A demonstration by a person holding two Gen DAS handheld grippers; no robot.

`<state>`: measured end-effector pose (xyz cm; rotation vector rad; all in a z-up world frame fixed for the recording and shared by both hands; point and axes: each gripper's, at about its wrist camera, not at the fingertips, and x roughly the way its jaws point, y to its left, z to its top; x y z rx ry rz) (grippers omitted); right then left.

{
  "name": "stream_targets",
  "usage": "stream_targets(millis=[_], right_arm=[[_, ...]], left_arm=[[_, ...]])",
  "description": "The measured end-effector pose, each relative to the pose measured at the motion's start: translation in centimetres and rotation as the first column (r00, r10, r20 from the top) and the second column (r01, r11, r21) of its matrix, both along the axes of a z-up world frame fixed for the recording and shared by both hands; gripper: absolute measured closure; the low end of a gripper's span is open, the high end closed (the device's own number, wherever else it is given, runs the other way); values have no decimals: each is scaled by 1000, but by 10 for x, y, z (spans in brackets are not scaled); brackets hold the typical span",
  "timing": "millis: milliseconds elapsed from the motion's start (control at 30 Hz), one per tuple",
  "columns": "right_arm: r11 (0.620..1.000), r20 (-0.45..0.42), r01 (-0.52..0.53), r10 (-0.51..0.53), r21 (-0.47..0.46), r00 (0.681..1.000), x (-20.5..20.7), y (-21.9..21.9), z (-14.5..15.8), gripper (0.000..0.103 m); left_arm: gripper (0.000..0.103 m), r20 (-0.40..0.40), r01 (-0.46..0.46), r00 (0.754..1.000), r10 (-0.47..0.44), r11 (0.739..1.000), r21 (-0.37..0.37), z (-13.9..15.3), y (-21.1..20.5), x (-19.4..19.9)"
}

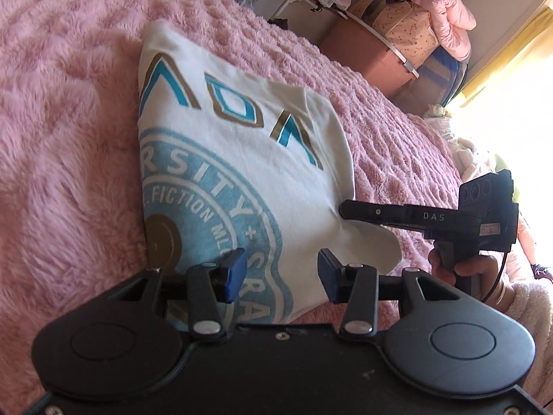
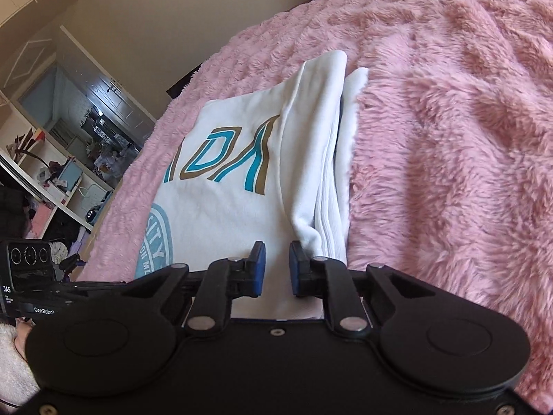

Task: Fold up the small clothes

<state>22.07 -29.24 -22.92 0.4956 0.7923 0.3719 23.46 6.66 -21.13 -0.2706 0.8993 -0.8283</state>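
A white t-shirt with a blue round print and blue-gold letters lies partly folded on a pink fluffy blanket. My left gripper hovers over the shirt's near end, open, with its blue pads apart and nothing pinched. From the right, my right gripper reaches the shirt's edge, where the cloth puckers toward its tip. In the right wrist view the shirt has one side folded over in a thick ridge. That ridge runs down to the right gripper, whose pads stand narrow with white cloth between them.
A hand holds the right gripper's handle. Boxes and a pink quilt bundle stand beyond the bed's far side, beside a bright window. Cluttered shelves and a door lie left of the bed. The left gripper's body shows at the left edge.
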Motion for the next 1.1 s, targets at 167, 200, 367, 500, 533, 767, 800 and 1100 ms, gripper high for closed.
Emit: stream_targets(millis=[167,200,367,500,533,767,800,1100], right_arm=[[997,77,-28,34,-71,996,-22,17,26,81],[995,90,-41,49,-87,995,-28,21,30,81],[977,135,-115,141,-182,981,-55,44,44,74],[953,87,-98,127,-287,988,-63,54,31,73],[948,69,-77,103,-308,992,-63,53,25,73],[967,2,-29,31,-255,1000,-58,39,4,76],[971,-4,-19,18,-239,1000,-59,37,3,76],[981,138,52,-26,-189,990,-44,38,55,69]], left_arm=[[55,149,-56,987,54,998,5,34,1,-6],[55,182,-75,981,70,997,17,38,0,-8],[53,208,-143,971,114,981,129,32,-11,-6],[53,170,-184,974,151,962,200,10,-15,-5],[53,174,-185,973,150,960,210,6,-16,-5],[51,133,-214,973,190,957,198,-5,-20,0],[51,132,-218,972,194,956,197,-3,-20,0],[50,243,-251,948,206,953,170,41,-24,13]])
